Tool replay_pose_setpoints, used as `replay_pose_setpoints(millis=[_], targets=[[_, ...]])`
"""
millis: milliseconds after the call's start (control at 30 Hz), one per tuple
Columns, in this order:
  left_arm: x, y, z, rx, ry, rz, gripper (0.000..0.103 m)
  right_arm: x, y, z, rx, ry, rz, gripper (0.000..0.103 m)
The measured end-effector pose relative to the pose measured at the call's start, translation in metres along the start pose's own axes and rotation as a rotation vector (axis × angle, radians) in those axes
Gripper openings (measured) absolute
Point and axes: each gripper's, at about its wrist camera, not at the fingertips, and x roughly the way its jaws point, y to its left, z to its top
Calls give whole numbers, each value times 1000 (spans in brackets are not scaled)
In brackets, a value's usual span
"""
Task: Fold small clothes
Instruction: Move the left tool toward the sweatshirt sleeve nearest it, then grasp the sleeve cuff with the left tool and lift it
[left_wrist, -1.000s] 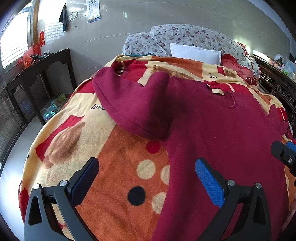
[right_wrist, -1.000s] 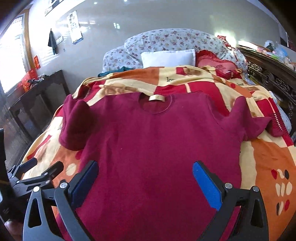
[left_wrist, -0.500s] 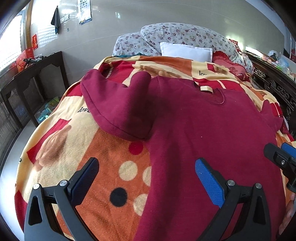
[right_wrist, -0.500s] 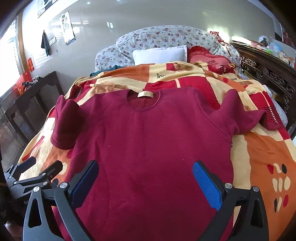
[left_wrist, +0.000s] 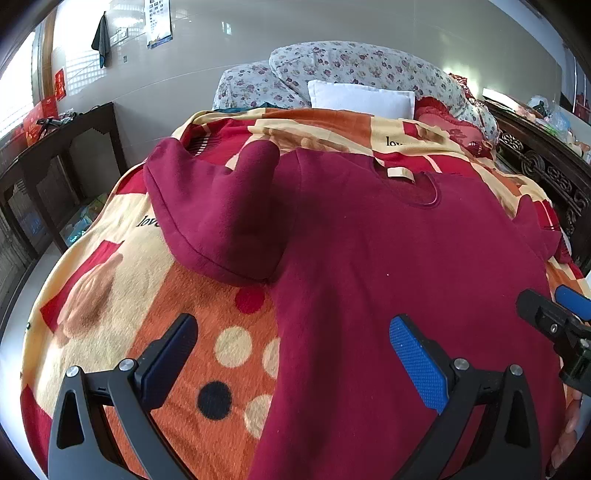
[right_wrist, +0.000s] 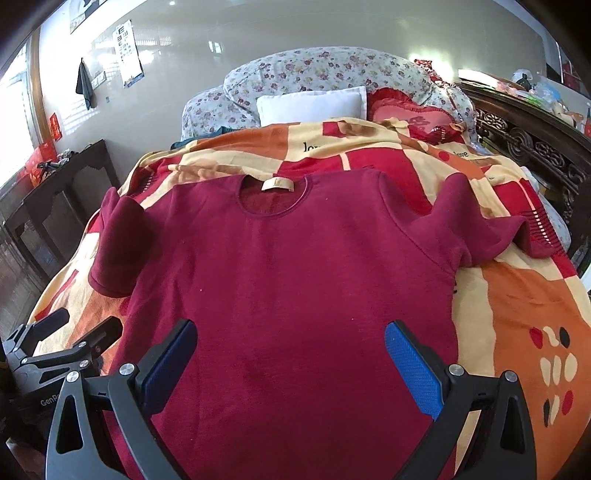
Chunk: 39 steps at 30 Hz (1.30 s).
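Observation:
A dark red short-sleeved top (right_wrist: 295, 280) lies spread flat on the patterned blanket (right_wrist: 524, 317), collar and beige label (right_wrist: 277, 184) toward the pillows. In the left wrist view the same top (left_wrist: 388, 258) shows its left sleeve (left_wrist: 221, 221) bunched up. My left gripper (left_wrist: 293, 350) hovers open over the top's left edge near the hem. Over the lower middle of the top, my right gripper (right_wrist: 290, 354) is open too, nothing between its fingers. Each gripper also shows at the other view's edge: the left gripper (right_wrist: 79, 341), the right gripper (left_wrist: 556, 308).
Floral pillows (right_wrist: 325, 77), a white pillow (right_wrist: 310, 105) and a red cushion (right_wrist: 410, 114) lie at the bed's head. A dark carved wooden bed frame (right_wrist: 532, 147) runs along the right. A dark wooden side table (left_wrist: 44, 155) stands left of the bed.
Both grippers have drawn slightly back and up, so the top sits a little farther off in both views. Both stay open. The top has not moved.

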Motion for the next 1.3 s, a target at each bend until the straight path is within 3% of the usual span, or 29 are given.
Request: replay_pose_setpoints(millis=[900,1133,1300], targets=[[28,7,17,-19,28,-6,103,39,-1,8,-6,19,0,103],[28,52,39,-51,-19,18,103,46,5,15,-20,15,15,103],[42,112,68,-108,-62,136,103,51,8,15,-12,15,46,103]])
